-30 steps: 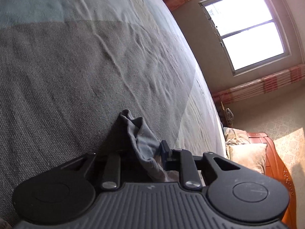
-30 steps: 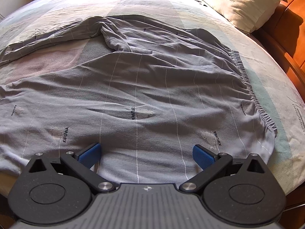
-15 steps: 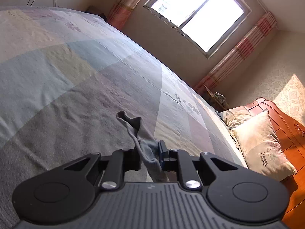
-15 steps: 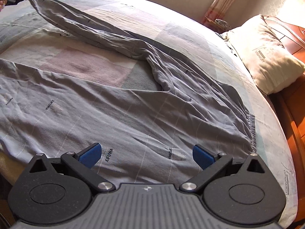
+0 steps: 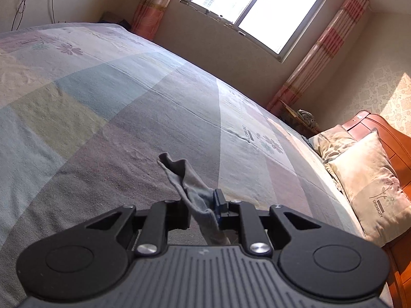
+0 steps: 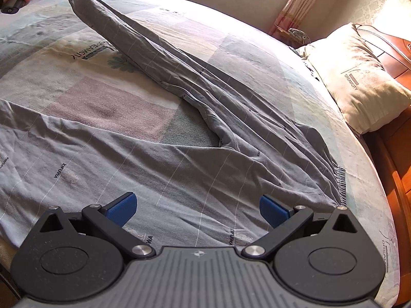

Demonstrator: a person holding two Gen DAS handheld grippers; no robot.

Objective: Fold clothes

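Pinching the hem of 1 trouser leg, left hand-held gripper (image 5: pixel 203 206) holds it lifted near the bed's (image 6: pixel 372 192) far-left corner; its jaws are opening slightly with cloth between them. Grey trousers (image 6: pixel 179 154) lie across the bed, lifted leg running diagonally to the waistband (image 6: pixel 340 184) near the pillow (image 6: pixel 359 84). Right hand-held gripper (image 6: pixel 197 208) hovers released over the near leg, so it's nearer that one.

Grey pinstriped trousers (image 6: pixel 205 133), pastel patchwork bedsheet (image 6: pixel 108 107)
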